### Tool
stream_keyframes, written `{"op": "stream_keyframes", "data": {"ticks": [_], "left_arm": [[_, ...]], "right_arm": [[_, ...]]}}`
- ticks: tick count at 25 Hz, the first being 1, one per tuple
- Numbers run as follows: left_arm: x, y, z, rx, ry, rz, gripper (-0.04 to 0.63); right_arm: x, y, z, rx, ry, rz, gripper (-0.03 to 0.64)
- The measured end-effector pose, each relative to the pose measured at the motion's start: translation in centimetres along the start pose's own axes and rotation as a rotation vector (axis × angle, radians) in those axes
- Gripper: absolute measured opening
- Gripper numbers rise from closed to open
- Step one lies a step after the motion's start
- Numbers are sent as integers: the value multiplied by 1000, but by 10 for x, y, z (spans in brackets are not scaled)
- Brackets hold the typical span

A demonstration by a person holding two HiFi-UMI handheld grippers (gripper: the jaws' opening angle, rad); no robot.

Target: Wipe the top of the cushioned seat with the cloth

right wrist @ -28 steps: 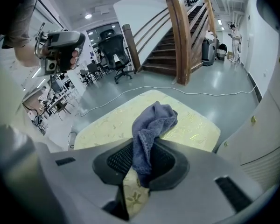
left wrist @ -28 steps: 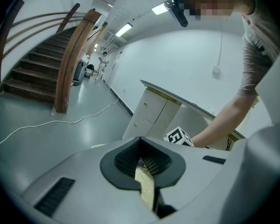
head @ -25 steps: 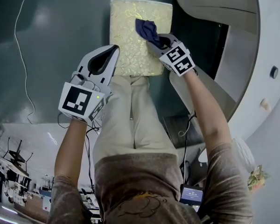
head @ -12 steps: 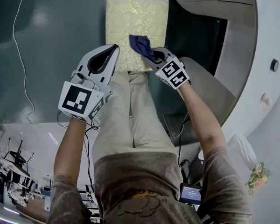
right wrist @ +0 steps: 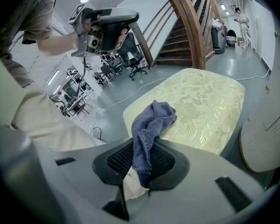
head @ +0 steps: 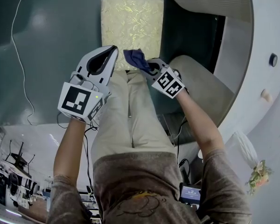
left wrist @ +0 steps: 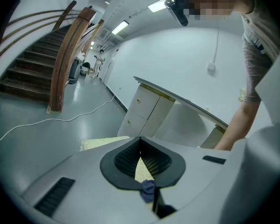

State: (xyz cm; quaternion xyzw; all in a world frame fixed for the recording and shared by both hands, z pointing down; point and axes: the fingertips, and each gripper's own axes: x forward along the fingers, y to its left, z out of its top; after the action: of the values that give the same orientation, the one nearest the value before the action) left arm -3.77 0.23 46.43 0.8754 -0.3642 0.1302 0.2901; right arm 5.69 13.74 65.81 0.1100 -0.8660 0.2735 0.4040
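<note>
The cushioned seat [head: 132, 27] is a cream rectangle with a gold leaf pattern, standing on the grey floor ahead of my knees. A dark blue cloth [head: 135, 58] lies bunched at the seat's near edge, and my right gripper [head: 147, 66] is shut on it. In the right gripper view the cloth [right wrist: 151, 122] rises from between the jaws and droops onto the seat [right wrist: 200, 101]. My left gripper [head: 113, 50] hovers at the seat's near left corner, shut and empty. In the left gripper view a sliver of the seat [left wrist: 102, 143] shows beyond the pads.
A white cable [head: 16, 55] snakes over the floor at the left. A white curved counter [head: 252, 41] and a pale rounded seat [head: 200, 83] stand to the right. My legs in beige trousers [head: 130, 120] are directly below the seat. A wooden staircase [right wrist: 191, 17] rises beyond.
My right gripper has dragged the cloth from the seat's right middle back to its near edge, towards me and leftwards. The left gripper has stayed in place.
</note>
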Motion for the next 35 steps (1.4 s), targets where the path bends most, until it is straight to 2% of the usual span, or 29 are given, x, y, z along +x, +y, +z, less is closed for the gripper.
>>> {"op": "stream_keyframes", "data": {"ticks": [7,12,16,23,31,35], "left_arm": [[3,-7,-4,1,5,-6,15],[4,-13,-4,-3,7,-15,15],[4,-15,-4,-7,11,-22,15],[8,-15,-1,-7,11,-38,15],[13,-5,8,-12,7,-34,15],[14,2,11,-25,3,-29,15]], "right_arm": [[-6,28,-27,-49,52,47,89],[-23,24,-33,-41,46,20,89],[-37,9,-17,-30,3,-34,89],[-54,-51,25,-12,-81,-165,89],[-72,-155,77,12,-162,-334,91],[-76,-199,97,-27,-172,-403,91]]}}
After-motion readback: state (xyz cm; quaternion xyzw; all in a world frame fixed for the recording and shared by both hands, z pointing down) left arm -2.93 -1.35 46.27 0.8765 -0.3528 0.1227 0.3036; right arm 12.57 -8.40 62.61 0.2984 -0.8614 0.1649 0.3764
